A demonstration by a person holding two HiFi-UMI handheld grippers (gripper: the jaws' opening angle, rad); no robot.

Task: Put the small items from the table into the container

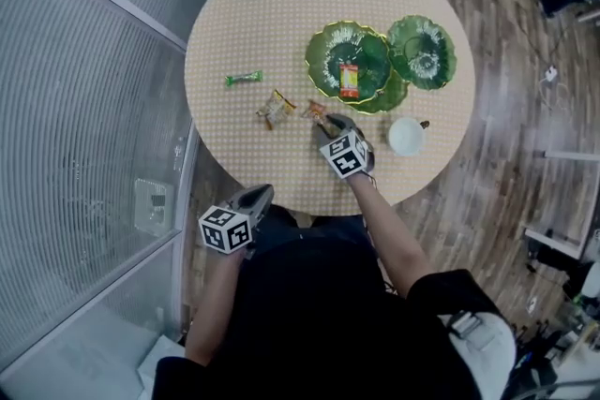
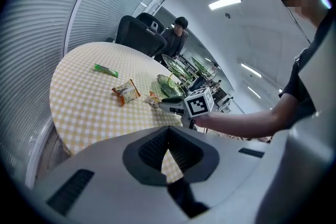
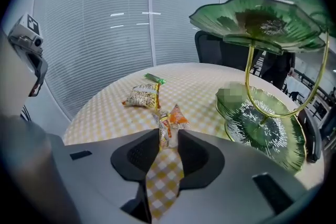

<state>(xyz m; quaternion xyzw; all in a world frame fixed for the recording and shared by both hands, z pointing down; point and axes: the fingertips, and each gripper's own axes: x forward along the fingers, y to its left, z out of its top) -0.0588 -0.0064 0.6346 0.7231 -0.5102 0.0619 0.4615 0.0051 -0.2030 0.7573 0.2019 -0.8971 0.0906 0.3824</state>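
A small orange snack packet (image 1: 314, 111) (image 3: 166, 129) lies on the round checkered table (image 1: 244, 14) near its front edge. My right gripper (image 1: 330, 121) (image 3: 168, 136) is down at it, and the packet stands pinched between the jaw tips. A tan packet (image 1: 276, 107) (image 3: 140, 97) and a green candy bar (image 1: 243, 78) (image 3: 154, 79) lie further left. The green leaf-shaped tiered dish (image 1: 370, 47) (image 3: 273, 139) holds a red packet (image 1: 349, 81). My left gripper (image 1: 261, 195) (image 2: 168, 150) hangs shut and empty off the table's near edge.
A white cup (image 1: 407, 136) stands right of my right gripper, near the table's rim. A curved glass wall with blinds (image 1: 84, 136) runs along the left. A dark chair (image 2: 137, 34) and a seated person (image 2: 177, 34) are beyond the table.
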